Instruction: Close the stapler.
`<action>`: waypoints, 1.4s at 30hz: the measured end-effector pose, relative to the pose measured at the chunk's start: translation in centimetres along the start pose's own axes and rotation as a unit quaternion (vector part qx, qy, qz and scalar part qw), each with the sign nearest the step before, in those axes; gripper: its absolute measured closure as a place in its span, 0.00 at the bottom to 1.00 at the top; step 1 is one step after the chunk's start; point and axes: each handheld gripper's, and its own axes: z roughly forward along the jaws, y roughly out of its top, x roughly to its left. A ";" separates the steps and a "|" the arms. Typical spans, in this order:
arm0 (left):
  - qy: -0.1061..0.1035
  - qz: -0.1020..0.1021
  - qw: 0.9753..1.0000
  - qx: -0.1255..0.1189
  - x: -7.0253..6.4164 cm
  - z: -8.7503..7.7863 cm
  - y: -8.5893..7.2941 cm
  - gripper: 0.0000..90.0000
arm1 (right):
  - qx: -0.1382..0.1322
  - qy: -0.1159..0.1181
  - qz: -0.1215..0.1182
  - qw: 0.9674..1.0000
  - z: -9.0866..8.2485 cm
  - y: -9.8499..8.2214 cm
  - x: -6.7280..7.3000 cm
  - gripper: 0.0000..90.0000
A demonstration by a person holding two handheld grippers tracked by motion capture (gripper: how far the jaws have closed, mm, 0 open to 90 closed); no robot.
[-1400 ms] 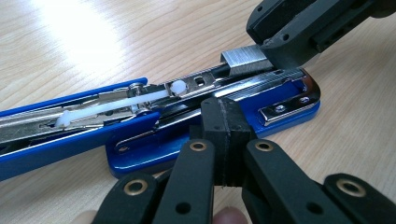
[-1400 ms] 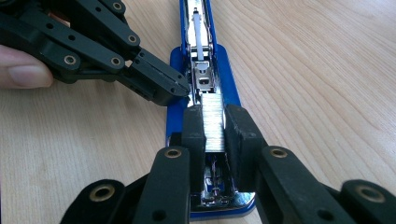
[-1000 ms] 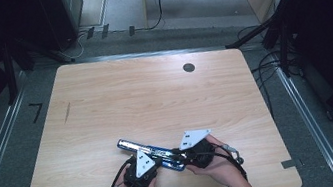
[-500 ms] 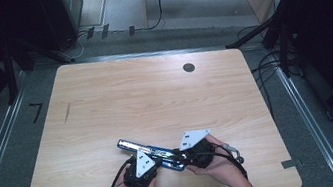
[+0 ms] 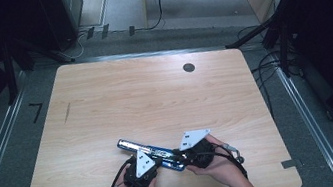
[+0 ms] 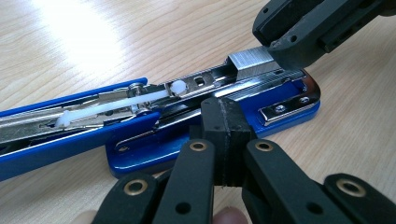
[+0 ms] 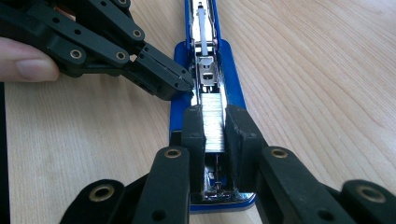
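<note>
While both hands rest at the near table [image 5: 106, 108] edge, the opened blue stapler [image 5: 156, 152] lies flat between them. Right gripper [image 7: 215, 126] pinches a strip of staples [image 7: 213, 122] over the magazine channel. Left gripper [image 6: 223, 122] is fully closed, empty, apparently pressing against the stapler's side.

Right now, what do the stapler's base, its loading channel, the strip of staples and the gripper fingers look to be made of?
Stapler base: blue, glossy, likely painted metal or plastic. Loading channel: bright chromed metal, mirror-like reflections. Strip of staples: silvery metal, fine parallel ridges, held between the right gripper fingers. Pusher rod: white, matte, probably plastic. Left gripper fingers: black, matte, seemingly rubber pads on plastic links with brass-coloured rivets.
</note>
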 end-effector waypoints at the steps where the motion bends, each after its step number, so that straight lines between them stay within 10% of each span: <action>1: 0.000 0.000 1.000 0.000 0.0 0.0 0.0 1.00 | 0.000 0.000 0.001 1.000 0.0 0.0 0.0 0.88; 42: 0.000 -0.001 1.000 -0.001 0.0 0.0 0.0 1.00 | 0.019 -0.006 0.000 1.000 -0.2 0.7 0.0 0.89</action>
